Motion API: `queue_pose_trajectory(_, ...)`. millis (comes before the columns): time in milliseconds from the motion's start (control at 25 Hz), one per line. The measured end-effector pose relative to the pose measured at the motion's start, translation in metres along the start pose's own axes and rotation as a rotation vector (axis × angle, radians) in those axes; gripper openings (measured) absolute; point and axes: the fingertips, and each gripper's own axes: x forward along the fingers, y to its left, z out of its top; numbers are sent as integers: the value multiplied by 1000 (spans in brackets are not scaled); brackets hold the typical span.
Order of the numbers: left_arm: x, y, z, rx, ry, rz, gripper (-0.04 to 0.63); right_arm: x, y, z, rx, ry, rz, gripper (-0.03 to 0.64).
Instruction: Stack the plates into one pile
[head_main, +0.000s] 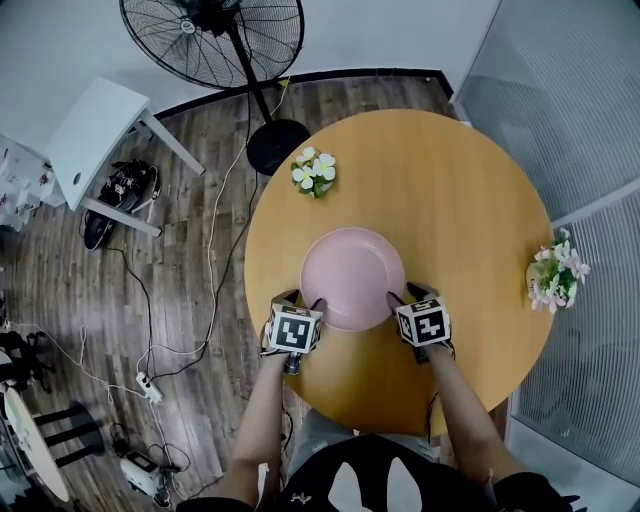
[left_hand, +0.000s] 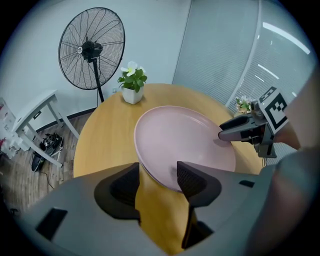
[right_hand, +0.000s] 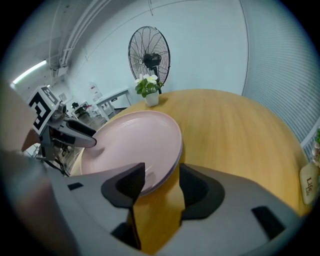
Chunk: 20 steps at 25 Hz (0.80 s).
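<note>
Plate (head_main: 352, 275) on the bench (head_main: 470, 200), its near rim between the jaws of the left gripper (head_main: 304, 300) and the right gripper (head_main: 404, 295). Ahead of both, past the plate, a flower pot (head_main: 314, 172). A second flower pot (head_main: 555, 275) stands well right of the right gripper. Standing fan (head_main: 212, 35) behind the bench.

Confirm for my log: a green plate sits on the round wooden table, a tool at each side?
No: the plate is pink, not green, as the head view shows. The round wooden table, left tool and right tool are right.
</note>
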Motion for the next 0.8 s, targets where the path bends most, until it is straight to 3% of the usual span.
queue_pose_trajectory(280,-29,-1,22,-17,-102,21,225,-30,14,17,-11,-85,31,213)
queue_pose_trajectory(600,-71,-26,41,-44,-245,3,224,-81,41,45,-49,-256,62,166)
queue_pose_trajectory(800,-97,-50,48,-14,-333,-8,152,-107,59,51,-60,-330,79,107)
